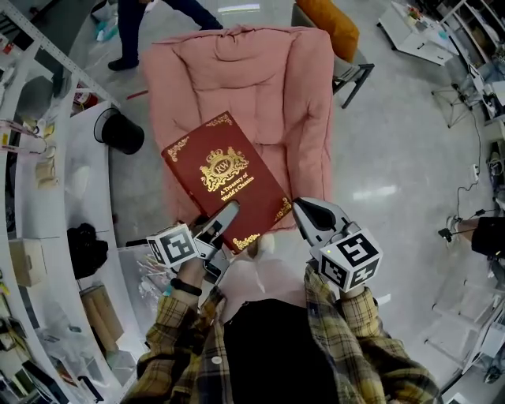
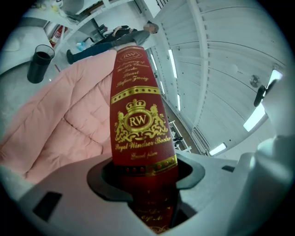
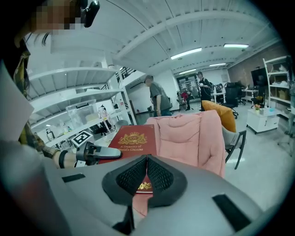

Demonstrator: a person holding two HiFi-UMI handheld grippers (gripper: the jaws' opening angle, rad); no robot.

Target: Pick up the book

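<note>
Book: a red hardback with gold ornament and a crest on the cover is held off the seat, near the person and over the near edge of the pink padded chair. Its cover is turned upward and its far corner points toward the chair back.

Left claw: the left gripper is clamped on the near left edge of the book. In the left gripper view, the gold-lettered spine is seen standing between the two jaws, which are kept fairly wide apart by it and pressed against both sides.

Right claw: the right gripper is found just beside the book's near right corner. In the right gripper view, its black ribbed pads are seen brought together until the tips meet, with nothing pinched between them. The book's corner ornament shows beyond the gap behind the tips. Whether the tips touch the book cannot be told.

Arms: both grippers are carried by a person in plaid sleeves at the near edge of the head view.

Surroundings: a black bin is set on the floor left of the chair, beside white shelving. An orange chair is placed far right, behind the pink one. A standing person is seen at the far side.
</note>
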